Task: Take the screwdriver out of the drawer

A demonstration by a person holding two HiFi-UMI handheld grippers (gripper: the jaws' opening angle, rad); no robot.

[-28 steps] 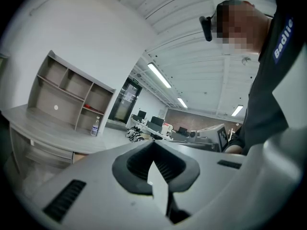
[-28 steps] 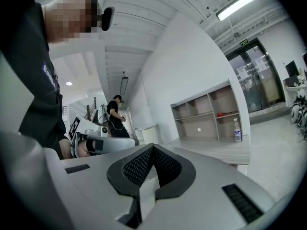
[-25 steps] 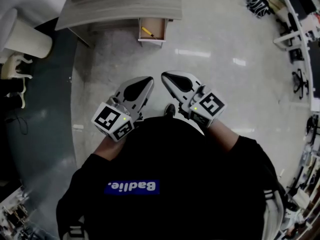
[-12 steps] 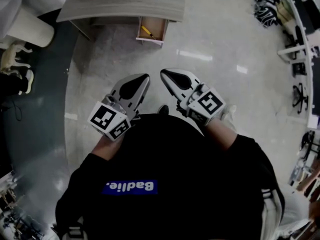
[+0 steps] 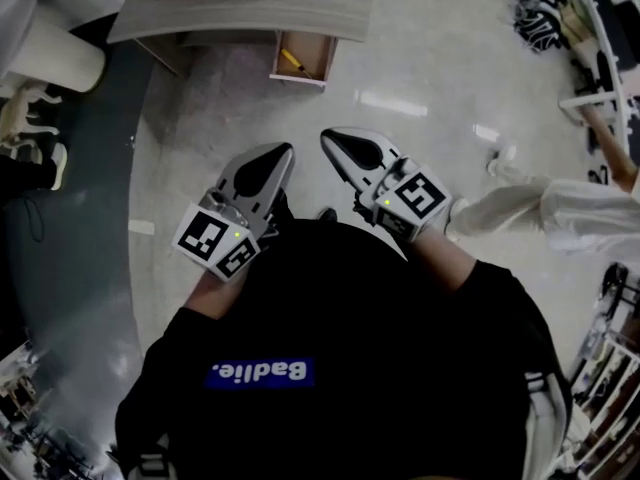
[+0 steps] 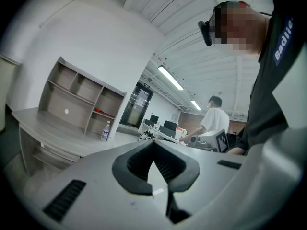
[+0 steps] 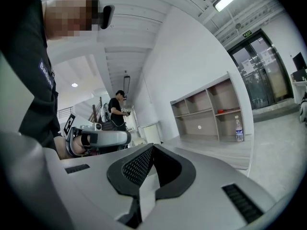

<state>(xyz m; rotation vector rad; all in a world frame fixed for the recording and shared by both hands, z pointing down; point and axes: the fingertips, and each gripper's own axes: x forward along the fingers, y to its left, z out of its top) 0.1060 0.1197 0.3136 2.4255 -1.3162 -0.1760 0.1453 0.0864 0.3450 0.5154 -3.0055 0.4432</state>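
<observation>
The yellow-handled screwdriver (image 5: 293, 63) lies in the open wooden drawer (image 5: 312, 76) under the grey desk (image 5: 240, 8), at the top of the head view. Both grippers are held in front of the person's dark torso, well short of the drawer and above the pale floor. My left gripper (image 5: 284, 149) (image 6: 153, 143) points toward the desk with its jaws shut and nothing between them. My right gripper (image 5: 327, 136) (image 7: 152, 147) sits beside it, tips close to the left one's, and is also shut and empty.
A white cylinder (image 5: 55, 63) stands at the left by a dark floor area (image 5: 70, 228). Another person's leg in light trousers (image 5: 540, 208) crosses the right side. A shelf unit (image 6: 81, 104) with a water bottle (image 6: 104, 131) stands on the desk.
Both grippers have edged forward toward the desk, still shut. A person's leg in light trousers has come into the head view at the right.
</observation>
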